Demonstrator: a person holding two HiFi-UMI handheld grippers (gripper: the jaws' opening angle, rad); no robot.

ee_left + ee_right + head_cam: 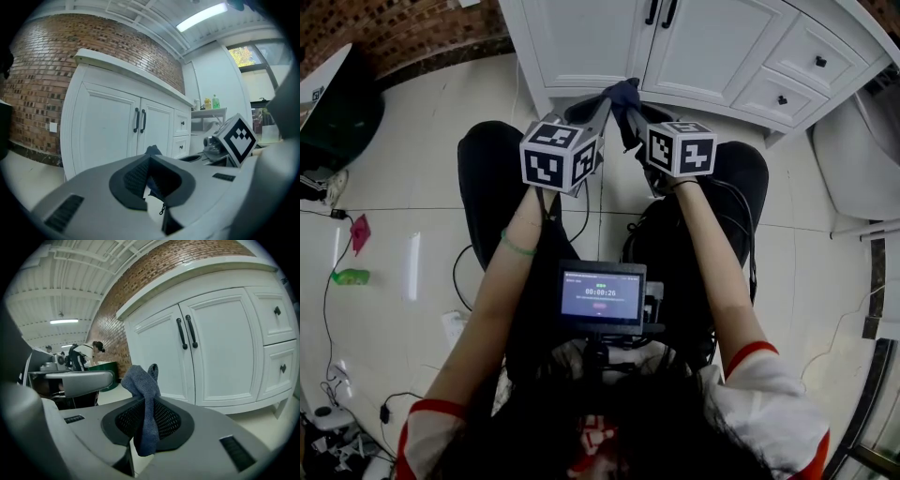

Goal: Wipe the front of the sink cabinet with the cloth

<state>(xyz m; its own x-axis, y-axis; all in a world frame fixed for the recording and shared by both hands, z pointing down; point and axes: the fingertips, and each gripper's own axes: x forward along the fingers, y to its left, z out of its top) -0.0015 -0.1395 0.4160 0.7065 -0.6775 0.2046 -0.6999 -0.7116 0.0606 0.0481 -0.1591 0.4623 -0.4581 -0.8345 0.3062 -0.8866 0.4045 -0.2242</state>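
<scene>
Seen from above, a person holds two tools out over a pale tiled floor, just in front of a white sink cabinet with two doors and dark handles. The right hand-held gripper is clenched on a blue cloth, which sticks up past its jaws and hangs below them. The left hand-held gripper is closed too, seemingly pinching another corner of the cloth. The cloth sits between both tools, near the cabinet's base, not touching the doors.
</scene>
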